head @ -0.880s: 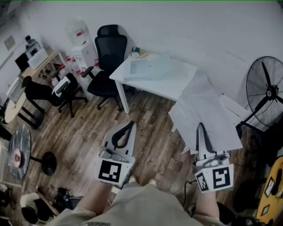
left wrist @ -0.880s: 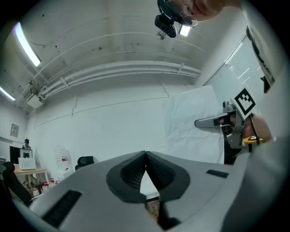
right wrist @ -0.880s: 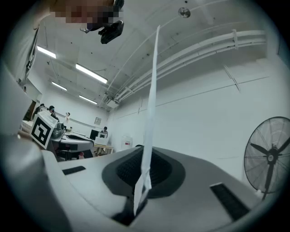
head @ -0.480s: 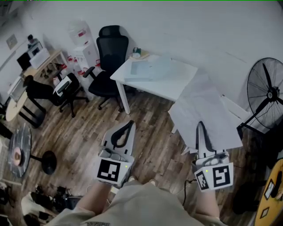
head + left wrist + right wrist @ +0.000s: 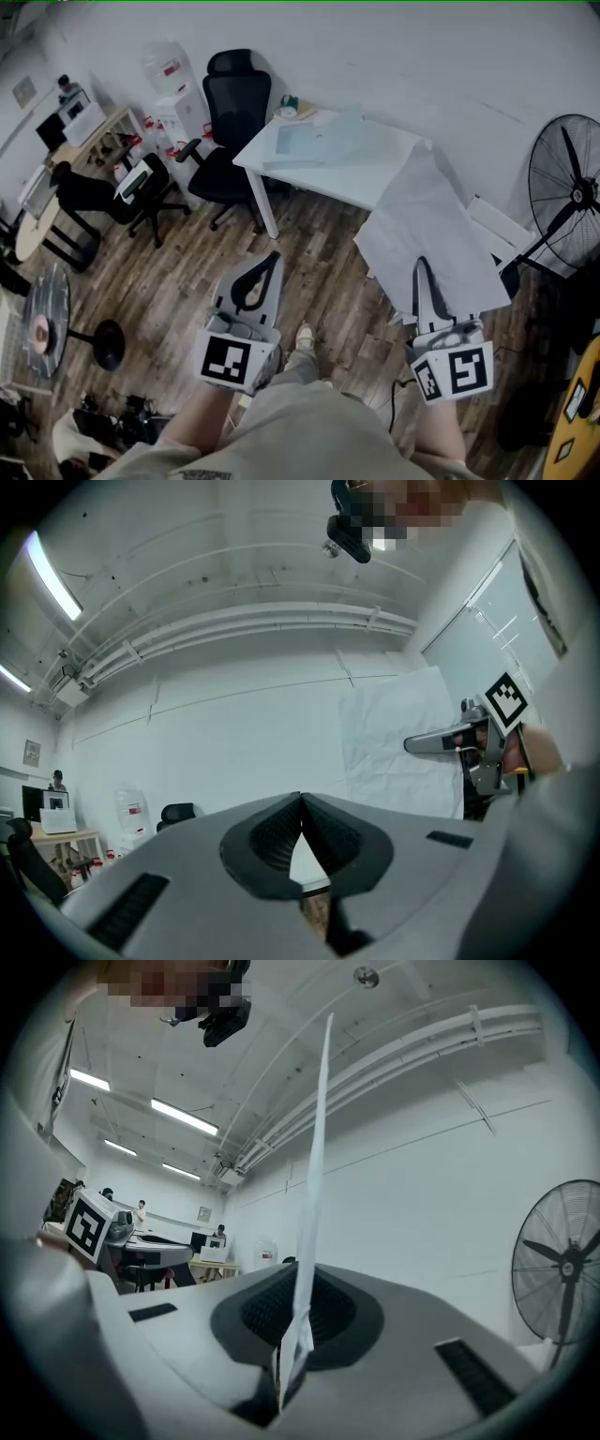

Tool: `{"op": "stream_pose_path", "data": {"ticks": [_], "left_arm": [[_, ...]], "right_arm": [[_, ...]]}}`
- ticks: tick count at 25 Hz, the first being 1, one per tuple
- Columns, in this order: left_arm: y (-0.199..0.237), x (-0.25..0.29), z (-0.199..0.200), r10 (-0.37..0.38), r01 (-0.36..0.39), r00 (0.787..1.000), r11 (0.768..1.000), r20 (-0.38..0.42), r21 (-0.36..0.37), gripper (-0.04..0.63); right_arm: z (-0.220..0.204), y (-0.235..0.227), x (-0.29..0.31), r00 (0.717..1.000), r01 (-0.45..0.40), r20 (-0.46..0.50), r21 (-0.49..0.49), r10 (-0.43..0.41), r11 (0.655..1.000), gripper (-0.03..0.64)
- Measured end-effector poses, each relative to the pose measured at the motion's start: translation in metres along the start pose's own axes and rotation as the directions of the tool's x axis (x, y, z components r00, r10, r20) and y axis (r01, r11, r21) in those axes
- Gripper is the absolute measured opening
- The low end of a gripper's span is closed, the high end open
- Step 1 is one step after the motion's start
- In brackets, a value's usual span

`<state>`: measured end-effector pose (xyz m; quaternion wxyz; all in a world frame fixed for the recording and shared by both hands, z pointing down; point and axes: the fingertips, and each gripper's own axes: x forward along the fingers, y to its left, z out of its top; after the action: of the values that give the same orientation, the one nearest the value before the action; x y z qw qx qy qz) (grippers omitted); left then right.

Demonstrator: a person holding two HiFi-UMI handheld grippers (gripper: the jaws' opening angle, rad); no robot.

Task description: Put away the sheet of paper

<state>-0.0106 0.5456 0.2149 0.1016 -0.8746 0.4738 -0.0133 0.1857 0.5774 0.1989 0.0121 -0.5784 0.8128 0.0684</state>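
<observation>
A large, creased white sheet of paper (image 5: 427, 230) hangs upright in front of me, its lower edge pinched in my right gripper (image 5: 421, 266), which is shut on it. In the right gripper view the paper (image 5: 315, 1166) stands edge-on, rising from between the jaws of that gripper (image 5: 298, 1283). My left gripper (image 5: 272, 259) is held level to the left of the paper, jaws shut with nothing between them (image 5: 300, 799). From the left gripper view the paper (image 5: 394, 742) and the right gripper (image 5: 448, 743) show at the right. A white table (image 5: 370, 187) with a thin bluish sheet or folder on it (image 5: 300, 145) stands ahead.
A black office chair (image 5: 232, 112) stands left of the table, and a water dispenser (image 5: 169, 89) by the wall. A standing fan (image 5: 572, 192) is at the right, with white boards (image 5: 502, 230) below it. Desks, chairs and a round table (image 5: 42, 319) fill the left side.
The paper's top edge has swung a little toward the table. My left gripper has shifted slightly down and left. A shoe now shows on the floor between the grippers.
</observation>
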Motion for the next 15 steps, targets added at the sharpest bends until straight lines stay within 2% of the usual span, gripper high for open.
{"op": "stream_pose_path", "data": {"ticks": [8, 15], "left_arm": [[0.012, 0.04, -0.012, -0.021, 0.021, 1.0, 1.0, 0.004, -0.01, 0.02], [0.044, 0.09, -0.022, -0.02, 0.02, 1.0, 0.999, 0.011, -0.033, 0.02]], "right_arm": [[-0.017, -0.017, 0.036, 1.0, -0.004, -0.024, -0.003, 0.004, 1.0, 0.023], [-0.032, -0.039, 0.091, 0.998, -0.002, -0.057, -0.007, 0.002, 1.0, 0.023]]}}
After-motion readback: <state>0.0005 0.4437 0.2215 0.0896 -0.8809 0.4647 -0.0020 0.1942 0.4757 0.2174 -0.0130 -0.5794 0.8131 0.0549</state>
